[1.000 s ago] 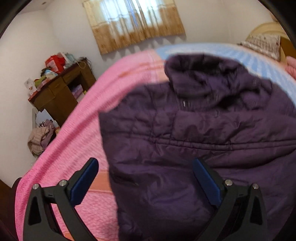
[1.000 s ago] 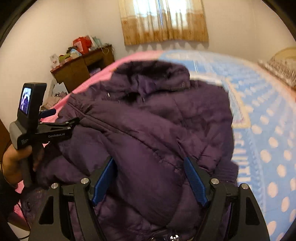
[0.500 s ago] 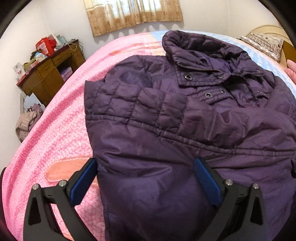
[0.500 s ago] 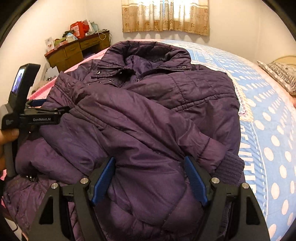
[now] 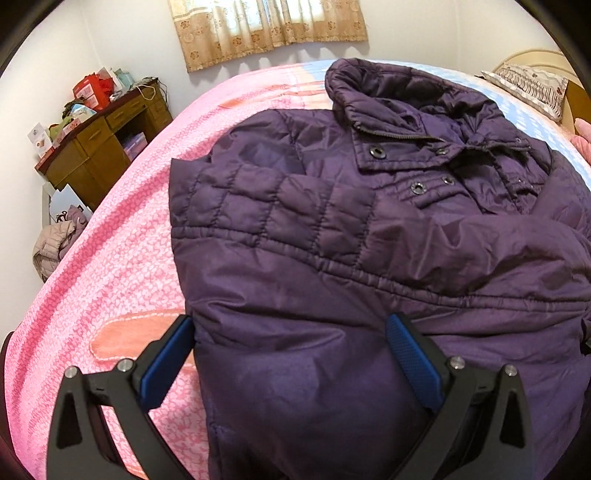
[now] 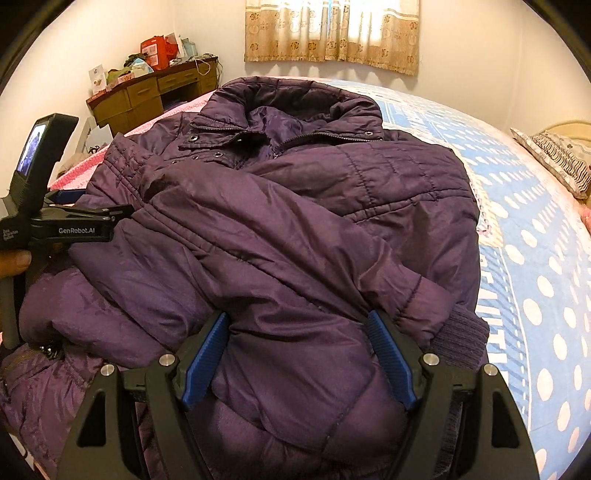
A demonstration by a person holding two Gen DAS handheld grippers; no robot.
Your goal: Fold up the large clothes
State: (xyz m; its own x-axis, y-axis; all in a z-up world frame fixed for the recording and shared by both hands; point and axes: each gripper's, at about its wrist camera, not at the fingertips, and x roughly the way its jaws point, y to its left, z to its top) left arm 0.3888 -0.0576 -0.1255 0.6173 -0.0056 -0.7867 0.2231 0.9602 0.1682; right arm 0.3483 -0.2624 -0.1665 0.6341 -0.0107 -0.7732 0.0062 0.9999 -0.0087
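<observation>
Purple padded jacket spread on bed, collar toward 12 o'clock, sleeve folded across front with ribbed cuff at 4 o'clock in right wrist view. Lies over seam where pink bedspread meets blue polka-dot bedspread.

Left gripper wide apart, blue pads either side of jacket's lower edge, one finger over pink cover; no grip visible. Right gripper wide apart too, straddling bulge of padded fabric, pads beside it; cannot tell if pressing.

Room: white walls, patterned curtain at 12 o'clock. Brown wooden desk at 10 o'clock, cluttered with red box and cards. Heap of pale clothing on floor below desk. Fringed pillow at 2 o'clock.
</observation>
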